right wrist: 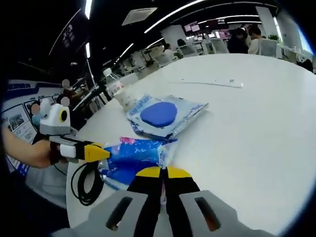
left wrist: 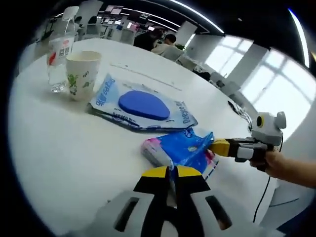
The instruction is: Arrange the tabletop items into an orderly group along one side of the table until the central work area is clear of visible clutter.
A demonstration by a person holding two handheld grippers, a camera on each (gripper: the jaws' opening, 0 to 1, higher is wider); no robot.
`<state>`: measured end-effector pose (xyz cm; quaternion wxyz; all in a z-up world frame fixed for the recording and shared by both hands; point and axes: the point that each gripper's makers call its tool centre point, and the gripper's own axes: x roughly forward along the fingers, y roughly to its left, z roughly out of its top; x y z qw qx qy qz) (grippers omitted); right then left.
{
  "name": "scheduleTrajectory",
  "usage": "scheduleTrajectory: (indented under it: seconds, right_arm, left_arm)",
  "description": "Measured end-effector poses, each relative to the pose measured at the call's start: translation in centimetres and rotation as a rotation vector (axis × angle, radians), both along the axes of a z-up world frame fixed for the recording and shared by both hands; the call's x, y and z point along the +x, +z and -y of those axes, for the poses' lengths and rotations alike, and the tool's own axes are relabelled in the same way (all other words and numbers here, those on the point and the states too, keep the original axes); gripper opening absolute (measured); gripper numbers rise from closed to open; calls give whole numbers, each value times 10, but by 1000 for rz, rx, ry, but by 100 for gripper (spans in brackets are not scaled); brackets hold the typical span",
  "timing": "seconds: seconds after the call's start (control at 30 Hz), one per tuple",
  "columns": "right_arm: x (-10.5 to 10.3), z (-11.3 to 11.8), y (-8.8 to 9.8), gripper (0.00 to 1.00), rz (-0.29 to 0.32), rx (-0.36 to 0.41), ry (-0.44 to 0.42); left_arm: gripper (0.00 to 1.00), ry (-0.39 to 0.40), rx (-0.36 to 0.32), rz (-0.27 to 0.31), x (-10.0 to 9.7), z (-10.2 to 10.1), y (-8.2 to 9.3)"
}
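Packet [left wrist: 185, 148] | pinched between left tool [left wrist: 172, 171] and right tool [right wrist: 163, 173]

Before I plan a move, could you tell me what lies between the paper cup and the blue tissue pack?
In the left gripper view, the flat packet with a blue oval lies between the paper cup and the blue tissue pack.

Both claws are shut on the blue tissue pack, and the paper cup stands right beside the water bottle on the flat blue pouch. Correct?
Not quite. In the left gripper view the paper cup and water bottle stand on the bare table, beside the flat blue pouch, not on it. Both claws do grip the tissue pack.
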<state>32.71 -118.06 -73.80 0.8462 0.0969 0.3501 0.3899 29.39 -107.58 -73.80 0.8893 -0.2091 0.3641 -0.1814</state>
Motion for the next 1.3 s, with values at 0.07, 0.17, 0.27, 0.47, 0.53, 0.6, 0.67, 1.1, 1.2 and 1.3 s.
scheduleTrajectory:
  seconds: [0.07, 0.17, 0.27, 0.47, 0.53, 0.6, 0.67, 1.1, 1.2, 1.3]
  right_arm:
    - [-9, 3, 4, 0, -1, 15, -21]
    - [-21, 9, 10, 0, -1, 23, -59]
    - [-22, 19, 19, 0, 4, 54, -133]
    - [-20, 41, 25, 0, 9, 58, -204]
    - [-16, 47, 30, 0, 19, 58, -222]
    - [-11, 55, 35, 0, 31, 56, -238]
    - [-6, 62, 38, 0, 42, 58, -259]
    - [24, 112, 53, 0, 115, 8, -341]
    - [32, 119, 54, 0, 128, -11, -339]
    - [39, 123, 54, 0, 150, -42, -333]
  left_arm:
    - [0, 3, -10, -4, -5, 0, 3]
    - [0, -4, -19, -1, -9, 5, 9]
    - [0, -38, -7, 26, -7, 14, 19]
    - [0, -88, -7, 41, 4, 36, 29]
    - [0, -106, -3, 60, 9, 43, 35]
    - [0, -127, 3, 70, 13, 50, 38]
    - [0, -156, 20, 88, 19, 57, 42]
    - [0, -256, 28, 126, 62, 107, 46]
    - [0, -277, 48, 120, 71, 116, 41]
    - [0, -280, 57, 126, 76, 119, 44]
